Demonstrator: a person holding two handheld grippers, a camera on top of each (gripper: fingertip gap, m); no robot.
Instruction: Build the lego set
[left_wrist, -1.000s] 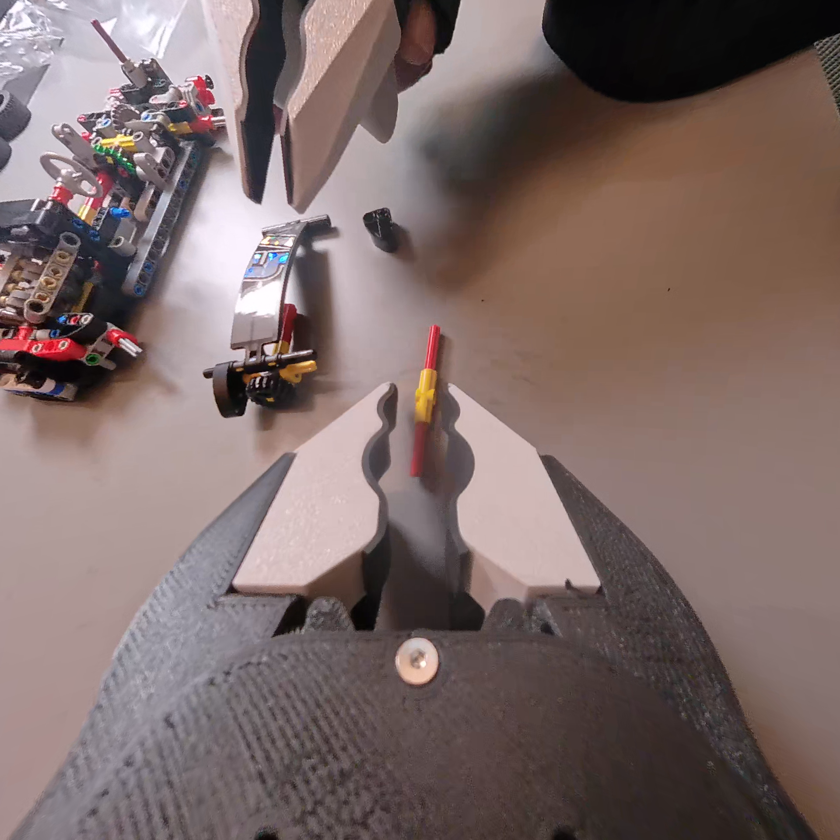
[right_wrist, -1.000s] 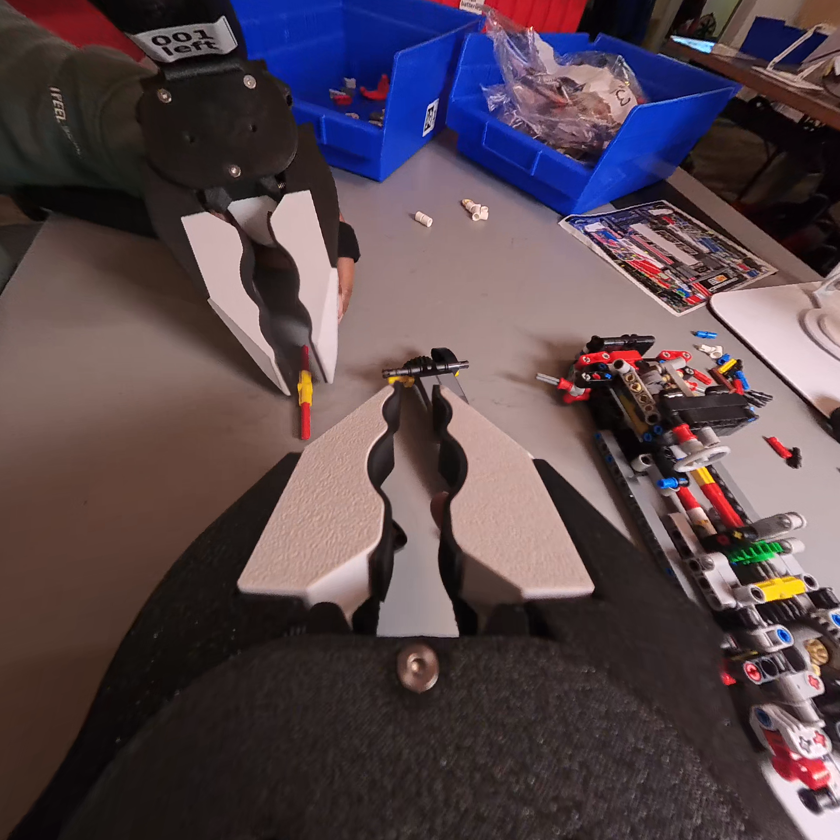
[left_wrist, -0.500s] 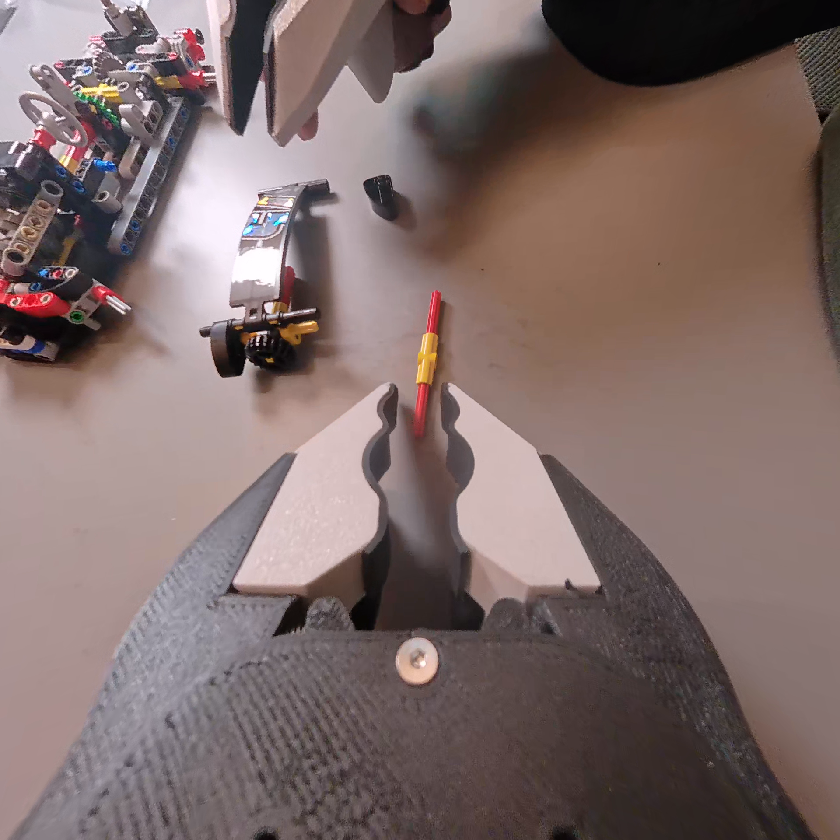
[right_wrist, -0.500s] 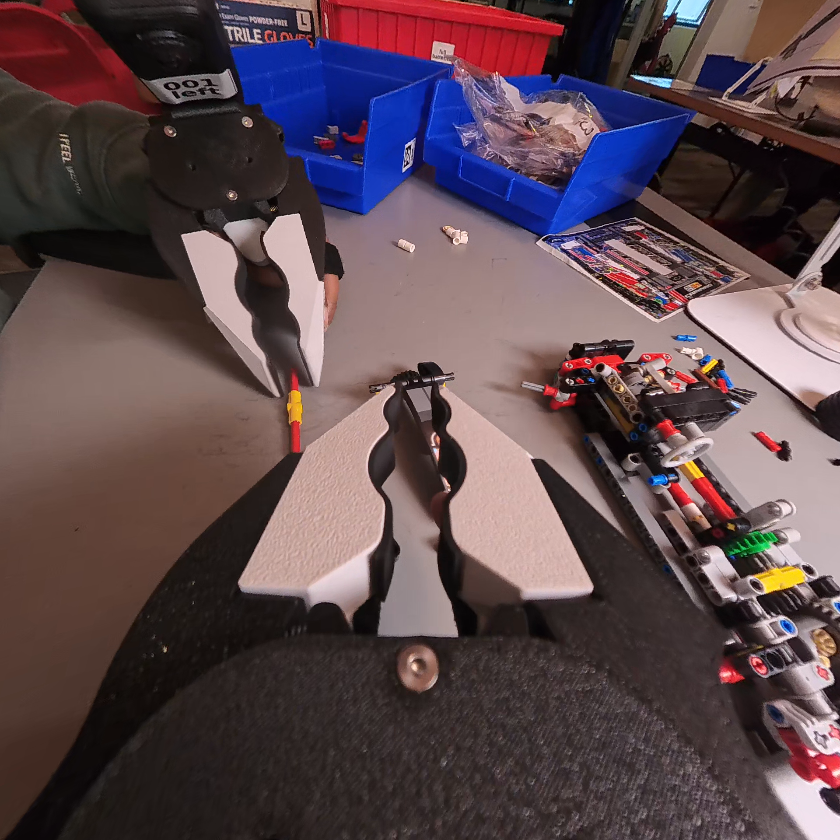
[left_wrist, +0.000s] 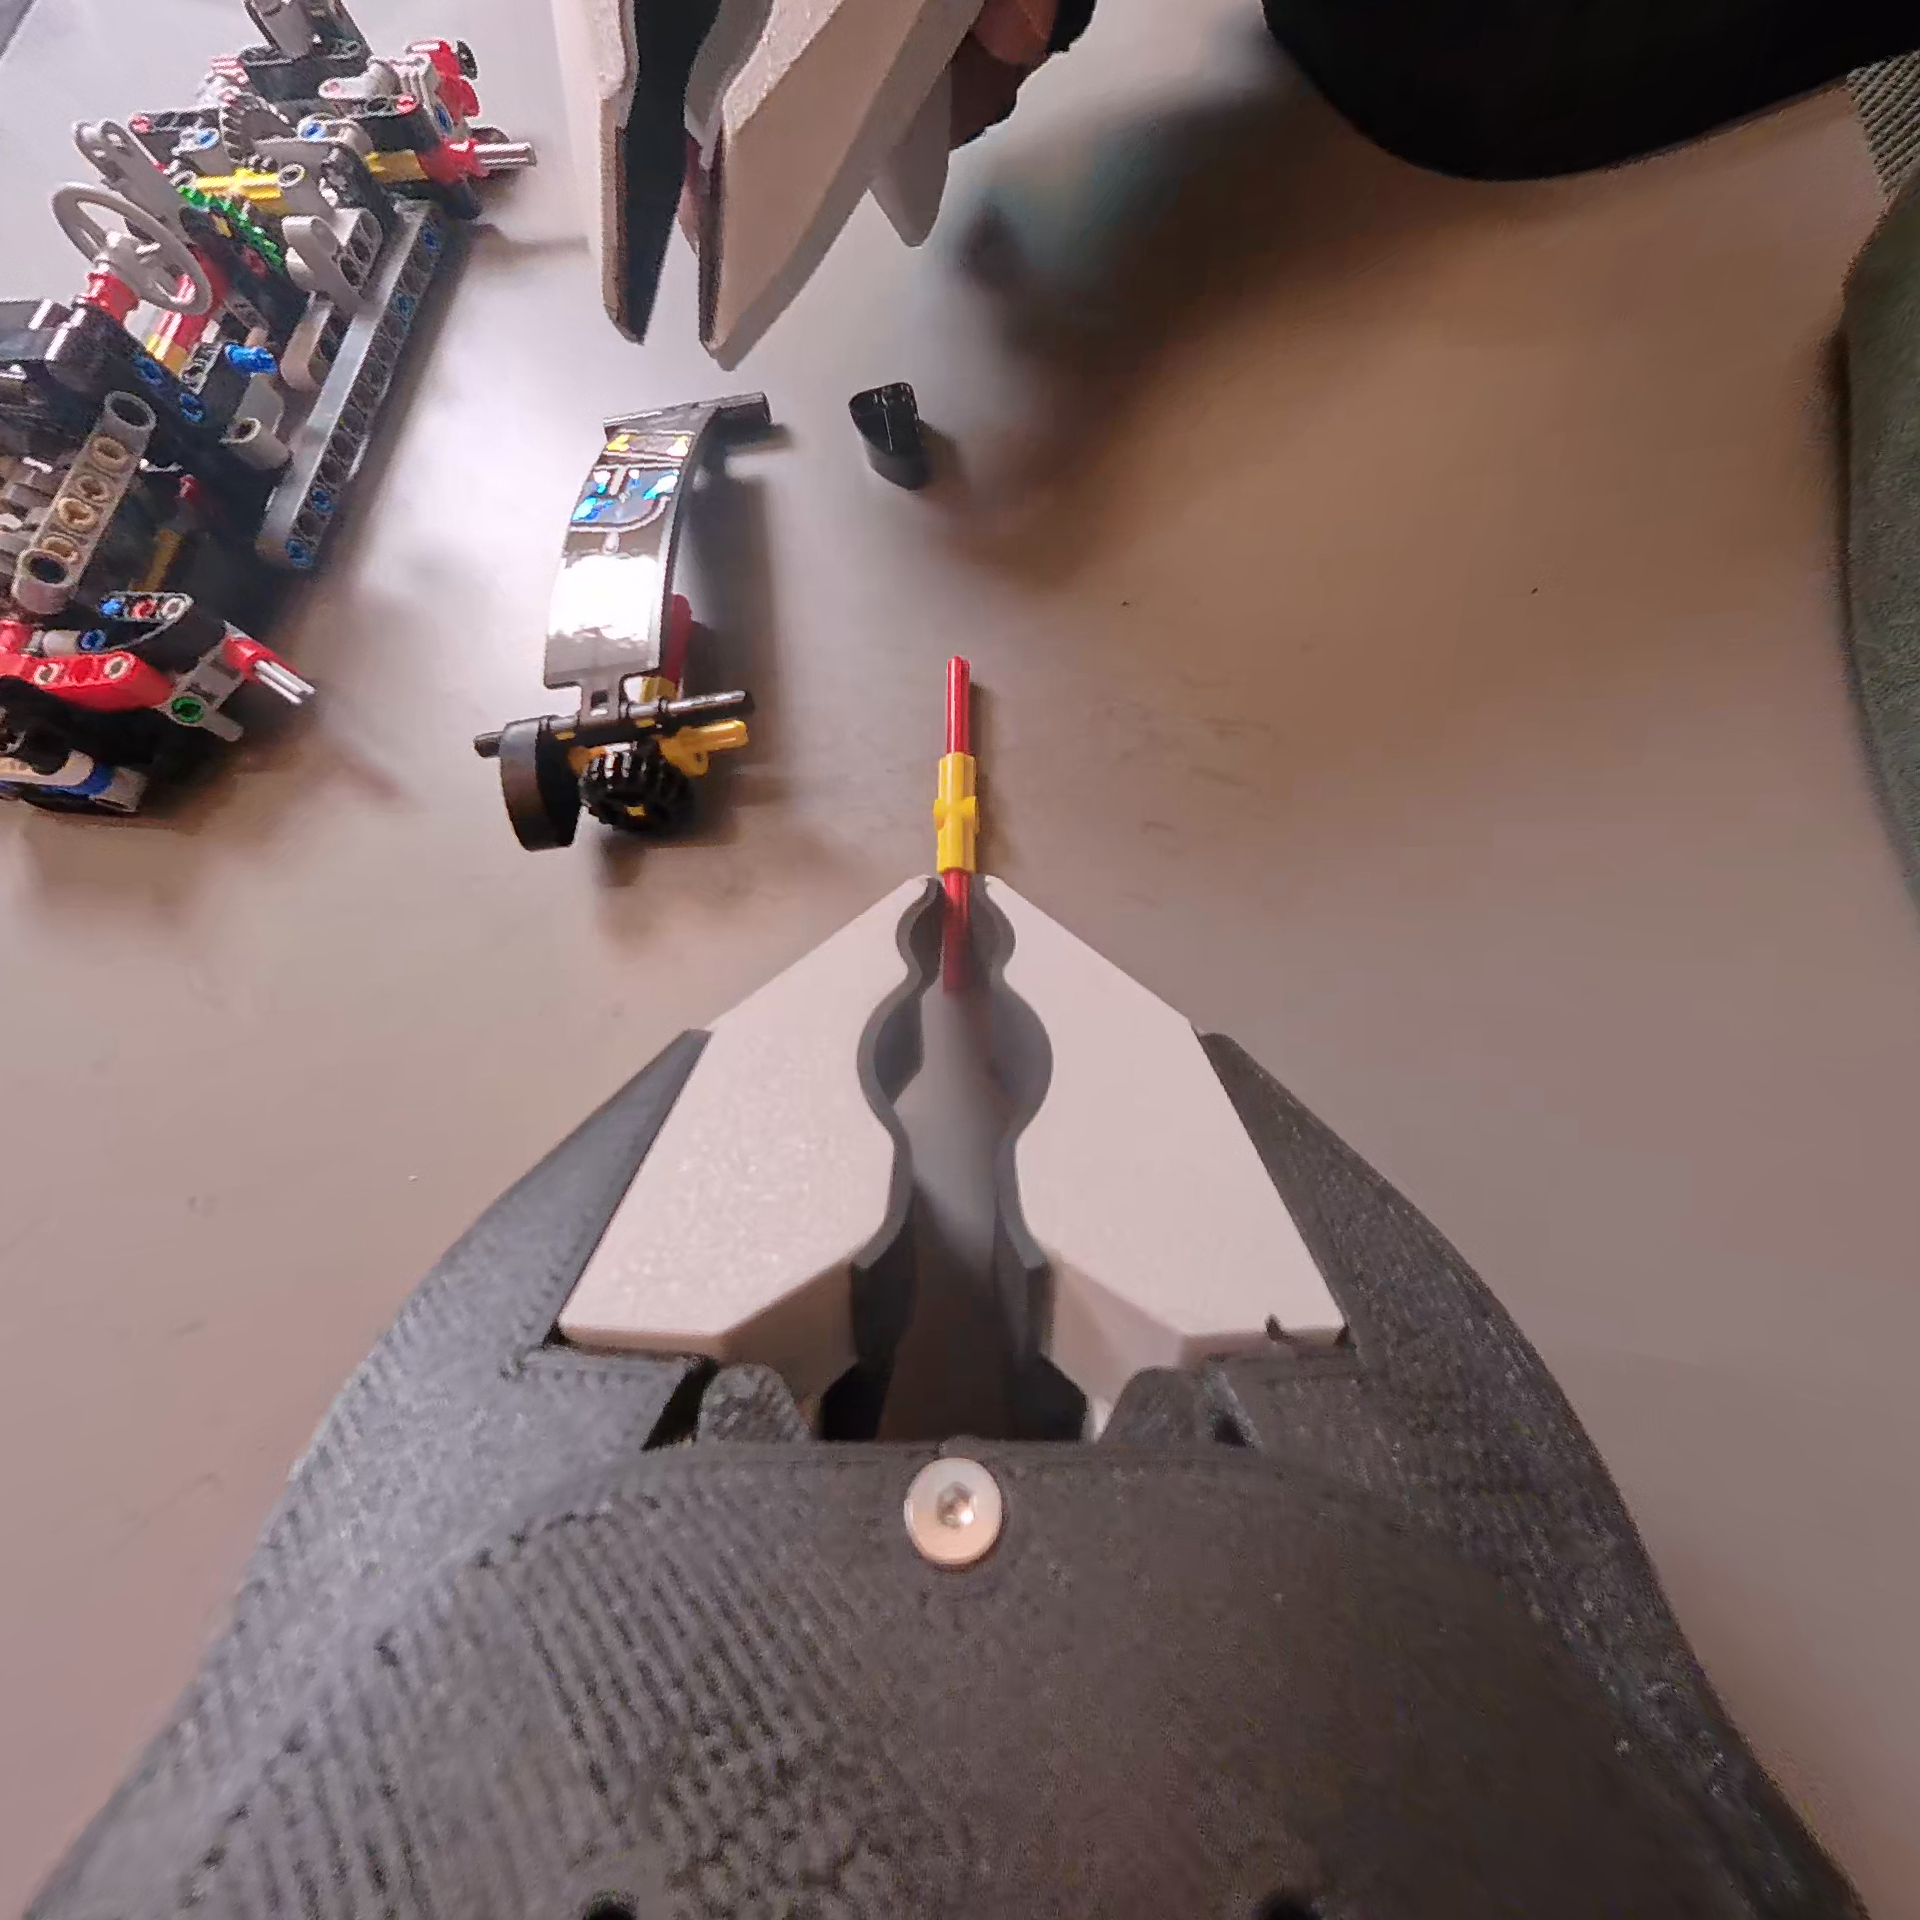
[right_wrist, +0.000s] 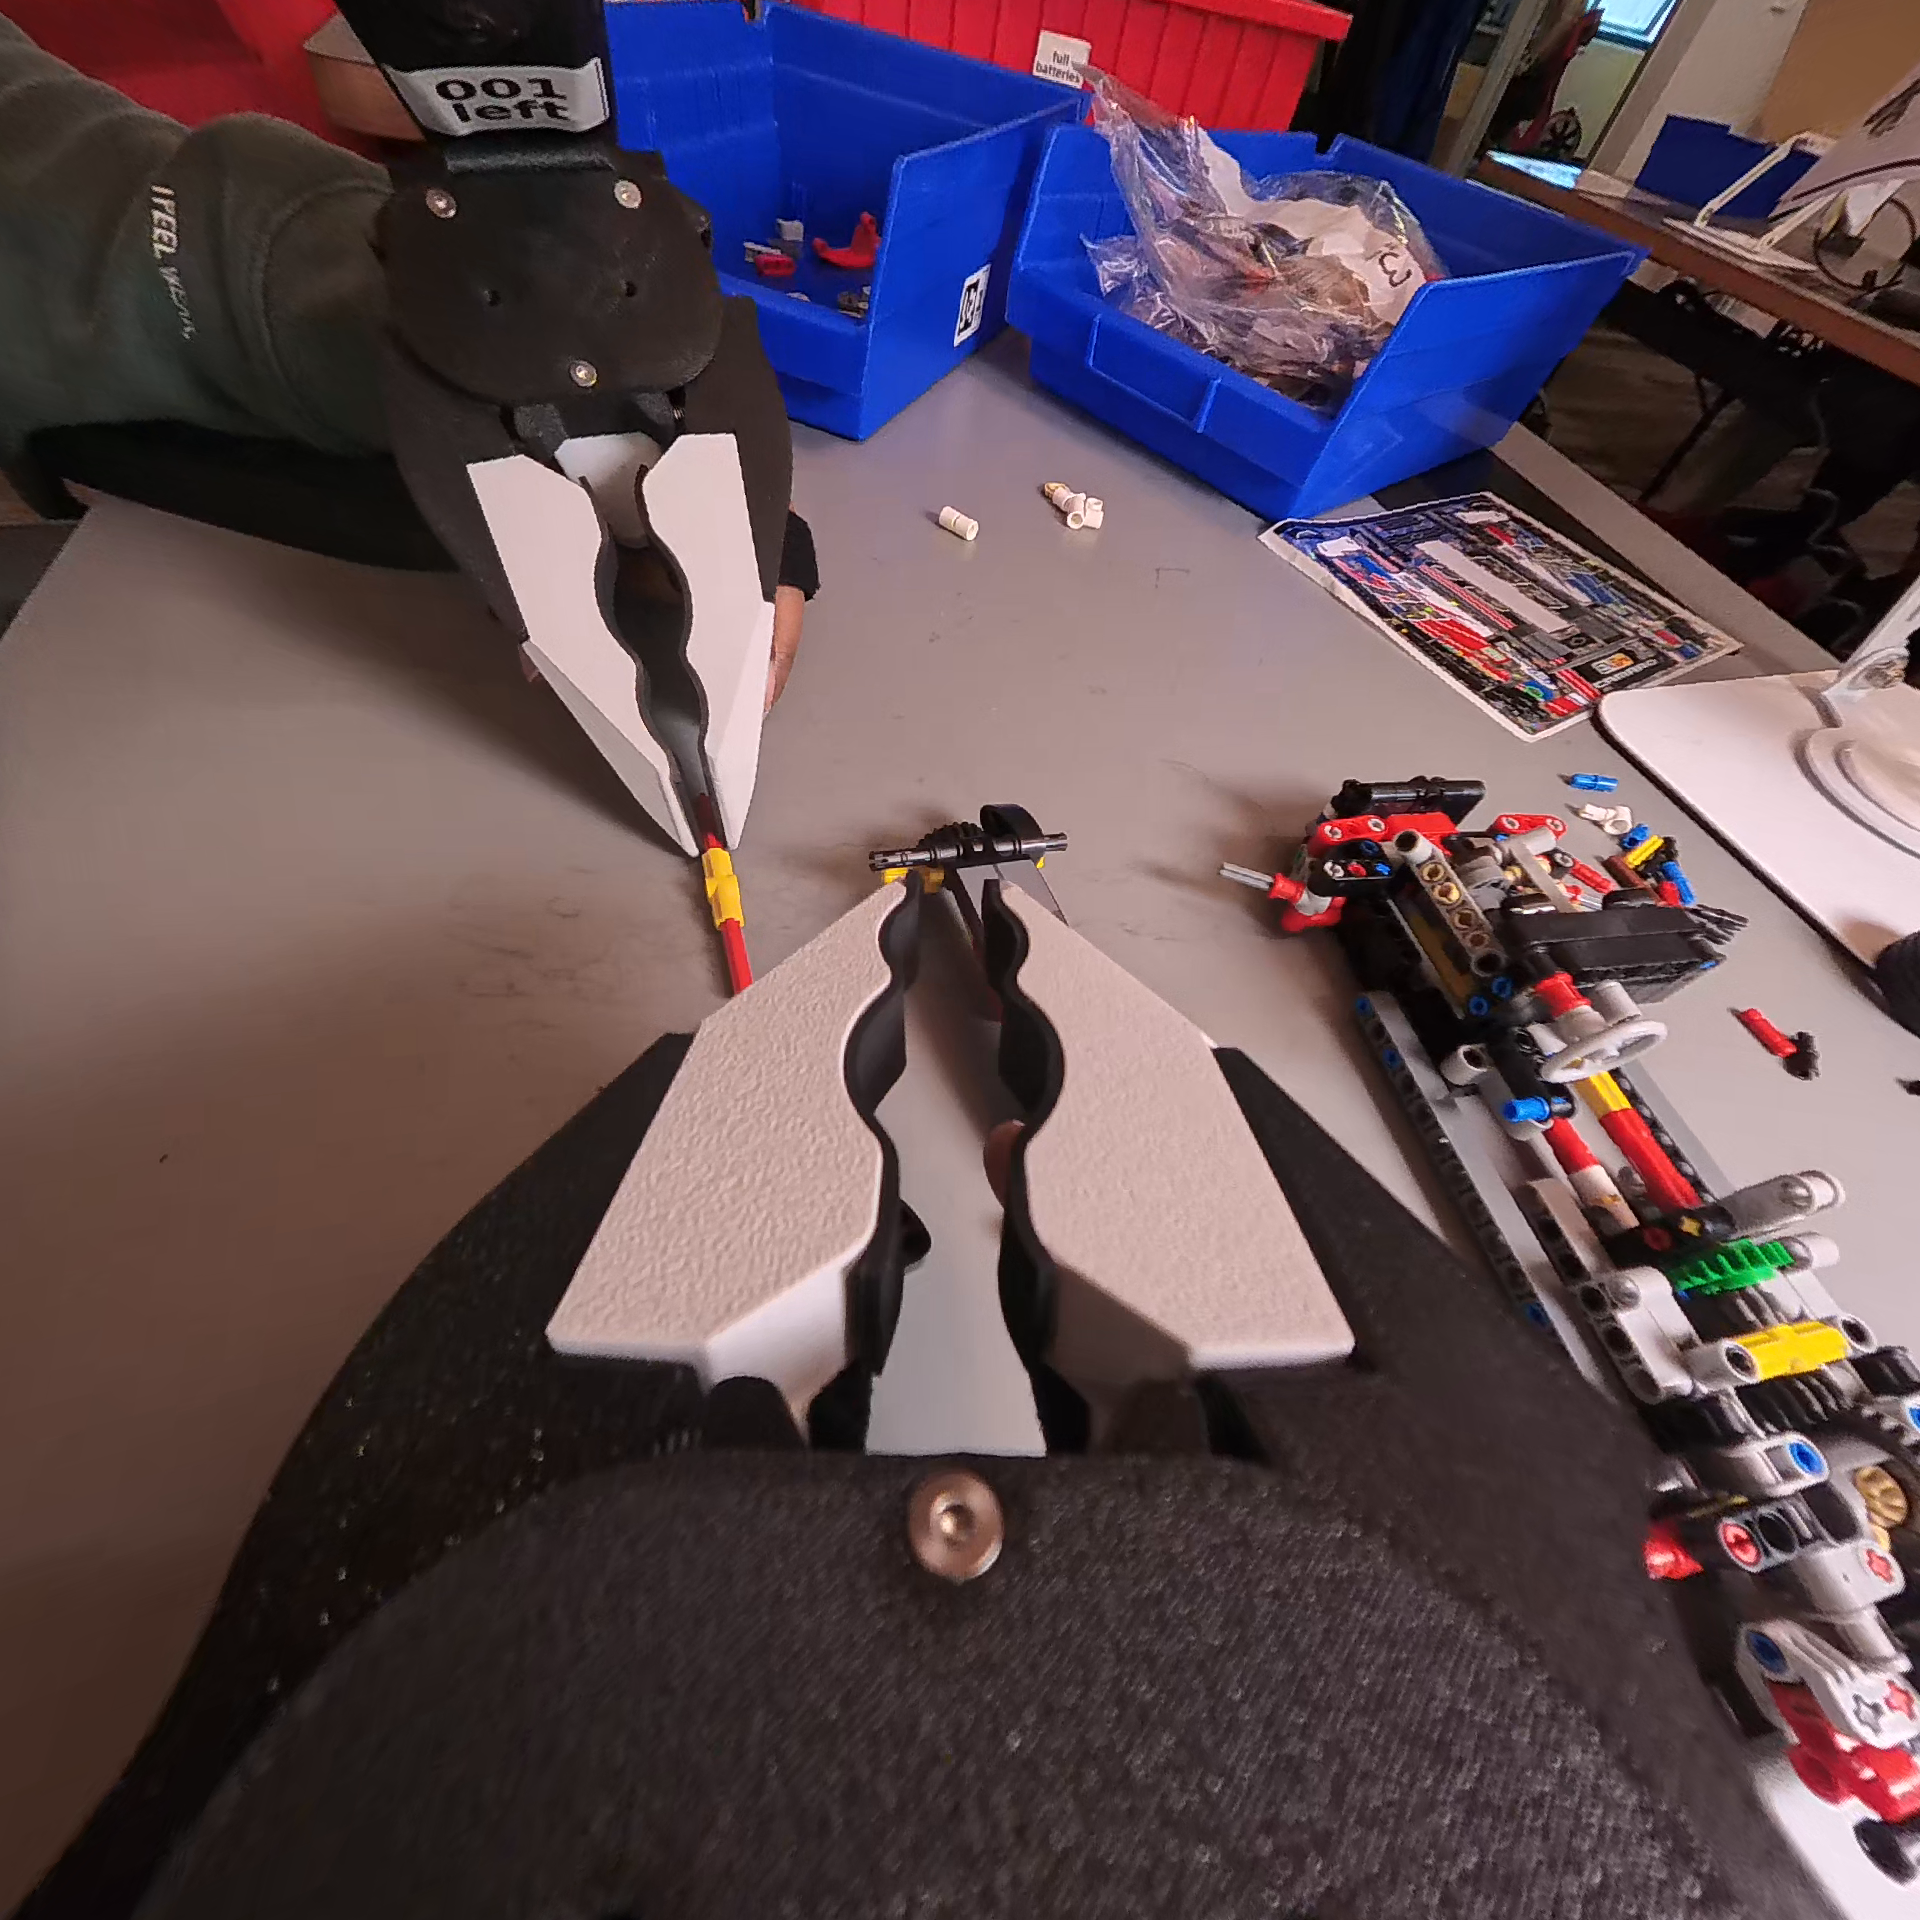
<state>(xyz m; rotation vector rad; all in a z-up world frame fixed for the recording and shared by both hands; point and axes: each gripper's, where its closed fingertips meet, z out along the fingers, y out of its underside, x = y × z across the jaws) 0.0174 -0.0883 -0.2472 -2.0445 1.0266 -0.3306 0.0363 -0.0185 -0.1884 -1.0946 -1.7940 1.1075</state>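
A red axle with a yellow connector (left_wrist: 954, 790) lies on the grey table. My left gripper (left_wrist: 954, 885) is shut on its near end, low at the table; the right wrist view shows the same grip (right_wrist: 712, 831) on the axle (right_wrist: 724, 914). A sub-assembly of a curved stickered panel (left_wrist: 618, 540) with a black axle and gear (left_wrist: 623, 790) lies left of the axle. My right gripper (right_wrist: 951, 896) is open and empty, just above the panel's far end; the black axle and gear (right_wrist: 966, 842) show beyond its tips. It also shows in the left wrist view (left_wrist: 675, 327).
The long chassis model (left_wrist: 156, 416) (right_wrist: 1610, 1091) lies beside the panel. A small black piece (left_wrist: 888, 431) sits by the right gripper. Two blue bins (right_wrist: 883, 208) (right_wrist: 1299, 312), an instruction booklet (right_wrist: 1496, 613), small white pieces (right_wrist: 1070, 504) and a white base (right_wrist: 1766, 790) are at the back.
My left gripper drew back off the axle, then moved forward again and closed on its near end. My right gripper stayed open over the panel with only small shifts.
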